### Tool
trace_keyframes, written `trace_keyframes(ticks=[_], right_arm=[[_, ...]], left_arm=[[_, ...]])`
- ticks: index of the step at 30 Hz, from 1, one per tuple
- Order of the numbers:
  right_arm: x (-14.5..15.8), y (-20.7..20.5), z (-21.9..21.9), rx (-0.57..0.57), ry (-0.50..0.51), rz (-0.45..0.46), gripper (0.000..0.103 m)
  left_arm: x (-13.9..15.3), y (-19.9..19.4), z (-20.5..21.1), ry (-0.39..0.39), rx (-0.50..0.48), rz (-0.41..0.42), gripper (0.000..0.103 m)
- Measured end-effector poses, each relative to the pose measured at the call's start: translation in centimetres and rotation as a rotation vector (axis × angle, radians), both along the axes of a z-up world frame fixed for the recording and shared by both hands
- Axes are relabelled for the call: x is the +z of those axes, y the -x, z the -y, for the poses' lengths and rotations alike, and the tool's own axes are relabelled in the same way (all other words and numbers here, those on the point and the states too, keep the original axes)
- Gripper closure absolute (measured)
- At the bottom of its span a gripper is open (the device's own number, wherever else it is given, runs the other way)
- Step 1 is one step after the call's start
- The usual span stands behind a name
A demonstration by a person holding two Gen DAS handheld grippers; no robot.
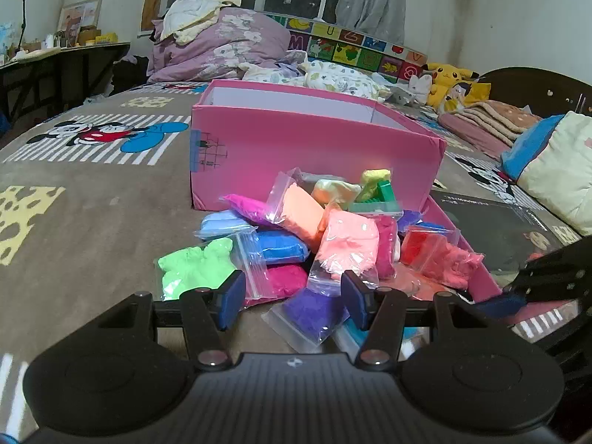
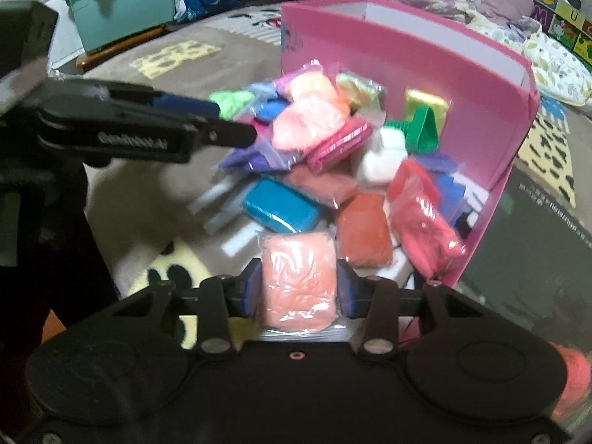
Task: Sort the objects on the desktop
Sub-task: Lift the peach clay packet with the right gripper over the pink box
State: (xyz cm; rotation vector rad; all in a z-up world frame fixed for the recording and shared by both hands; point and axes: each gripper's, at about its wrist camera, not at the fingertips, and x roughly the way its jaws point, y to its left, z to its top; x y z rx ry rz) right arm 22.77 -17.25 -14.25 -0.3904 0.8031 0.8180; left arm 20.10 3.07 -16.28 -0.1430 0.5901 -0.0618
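A pile of small clear bags of coloured clay [image 1: 314, 236] lies on the bedspread in front of an open pink box [image 1: 310, 144]. My left gripper [image 1: 292, 298] is open and empty, hovering over a purple bag [image 1: 310, 314] and a magenta bag at the pile's near edge. My right gripper [image 2: 298, 286] is shut on a salmon-pink bag of clay [image 2: 299, 281], held just in front of the pile [image 2: 333, 148]. The pink box [image 2: 444, 74] stands behind the pile. The left gripper [image 2: 192, 109] shows from the side in the right wrist view. The right gripper's fingers [image 1: 547, 273] show at the right edge of the left wrist view.
The grey Mickey-print bedspread [image 1: 92, 192] stretches left. A pink lid [image 1: 477, 277] and a dark booklet [image 1: 492, 222] lie right of the pile. Bedding and pillows [image 1: 222, 44] are heaped behind. A teal bin [image 2: 122, 7] stands off the bed.
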Motion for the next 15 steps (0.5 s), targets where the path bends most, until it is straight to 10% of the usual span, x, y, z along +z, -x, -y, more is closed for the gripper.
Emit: trace_keyframes(ticks=[15], right_arm=[[5.7,-2.7,-0.7,-0.054,-0.097,0.100,0.062]], left_arm=[[0.0,-0.2,-0.8,0.021,0.027,0.013,0.048]])
